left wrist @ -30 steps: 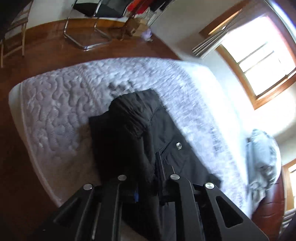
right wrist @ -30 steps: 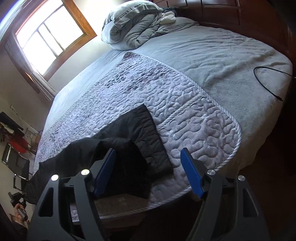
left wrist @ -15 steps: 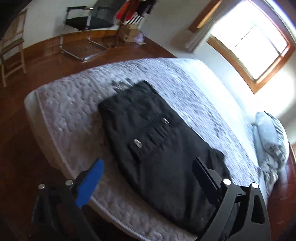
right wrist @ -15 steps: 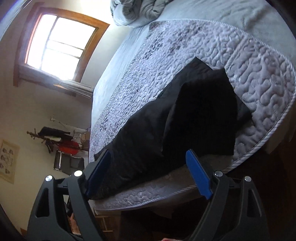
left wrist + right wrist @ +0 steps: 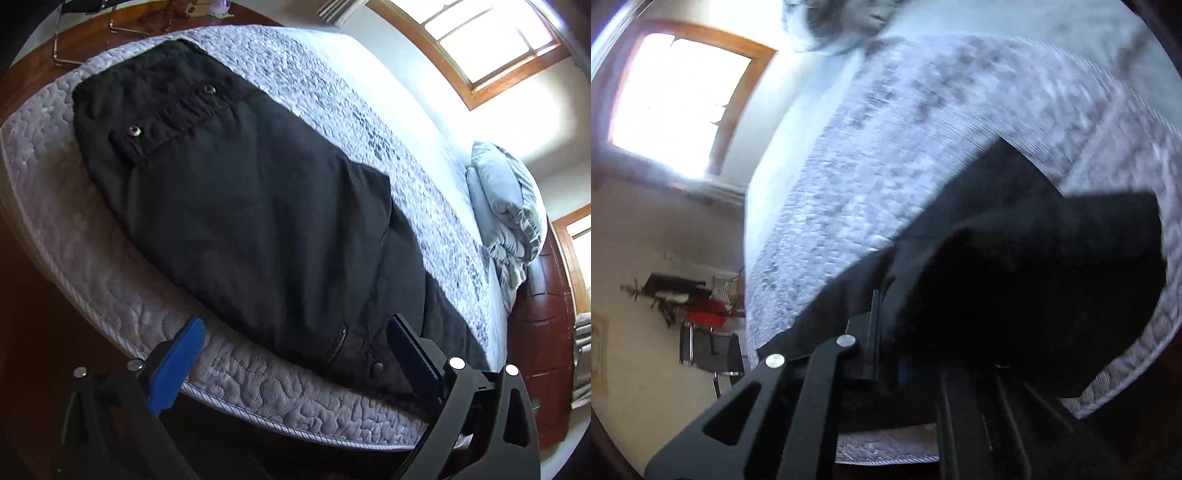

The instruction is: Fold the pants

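- Two black two-finger grippers over a grey quilted bed point(image 5: 92, 266).
- Black cargo pants point(image 5: 240, 206) spread flat, running from upper left to lower right of the left wrist frame.
- Left gripper point(image 5: 295, 343) at bottom edge, jaws spread wide, nothing between the blue pads.
- Right gripper point(image 5: 886, 321), lower centre of a blurred frame, just clamped tight on a raised fold of pants fabric.

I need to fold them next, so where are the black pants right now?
In the left wrist view the black pants lie spread along the near edge of the quilted bed, buttoned end toward the far chair, other end toward the pillow.
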